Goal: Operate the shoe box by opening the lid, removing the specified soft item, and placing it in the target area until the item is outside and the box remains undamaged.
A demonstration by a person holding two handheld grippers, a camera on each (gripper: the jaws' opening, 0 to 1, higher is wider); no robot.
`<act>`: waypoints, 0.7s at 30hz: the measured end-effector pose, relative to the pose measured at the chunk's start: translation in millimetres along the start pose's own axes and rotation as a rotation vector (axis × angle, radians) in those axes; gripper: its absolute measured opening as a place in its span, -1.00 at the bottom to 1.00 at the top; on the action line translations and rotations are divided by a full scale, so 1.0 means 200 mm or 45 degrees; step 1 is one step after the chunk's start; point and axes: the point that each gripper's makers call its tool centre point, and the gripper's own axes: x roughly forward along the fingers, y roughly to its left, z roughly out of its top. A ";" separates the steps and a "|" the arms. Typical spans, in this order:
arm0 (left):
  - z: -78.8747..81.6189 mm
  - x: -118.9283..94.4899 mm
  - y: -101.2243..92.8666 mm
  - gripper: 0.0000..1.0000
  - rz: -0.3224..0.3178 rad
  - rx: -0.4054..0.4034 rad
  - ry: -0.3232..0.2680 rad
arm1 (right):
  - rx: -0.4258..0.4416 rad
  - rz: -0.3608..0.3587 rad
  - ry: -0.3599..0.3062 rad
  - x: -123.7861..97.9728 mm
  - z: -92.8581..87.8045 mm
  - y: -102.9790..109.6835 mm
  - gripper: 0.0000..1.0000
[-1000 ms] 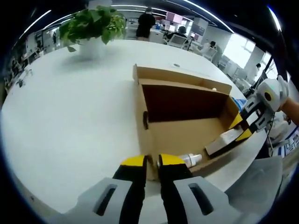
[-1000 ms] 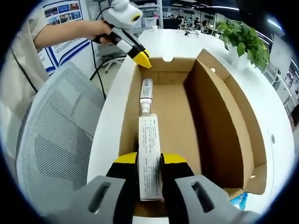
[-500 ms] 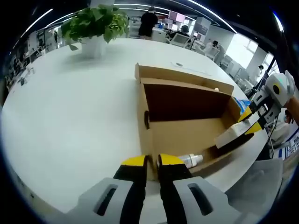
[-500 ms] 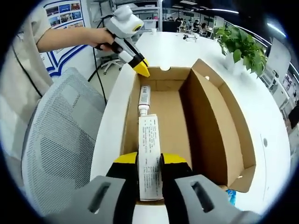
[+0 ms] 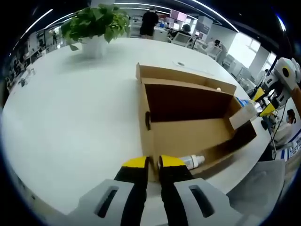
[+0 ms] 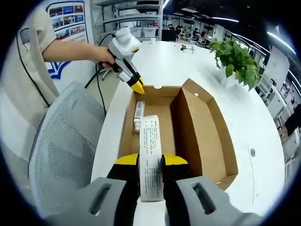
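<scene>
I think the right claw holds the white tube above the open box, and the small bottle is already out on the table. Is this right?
Not quite. The right gripper view shows the small bottle lying inside the open box, not on the table. The right claw does hold the white tube above it.

Brown shoe box [image 6: 202, 136]; white table [image 5: 70, 108]; grey mesh chair [image 6: 61, 155].
</scene>
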 end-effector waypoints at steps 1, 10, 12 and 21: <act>0.00 0.00 0.00 -0.88 0.000 -0.002 0.000 | -0.002 -0.001 -0.004 -0.01 0.01 0.00 -0.70; 0.00 0.00 0.00 -0.88 0.003 -0.010 0.002 | -0.022 -0.017 -0.024 -0.13 0.05 -0.04 -0.70; 0.00 0.00 0.00 -0.88 0.004 -0.006 0.003 | -0.031 -0.022 -0.021 -0.16 0.05 -0.05 -0.70; 0.00 0.00 0.00 -0.88 0.004 -0.012 0.015 | -0.041 -0.033 -0.007 -0.28 0.04 -0.10 -0.70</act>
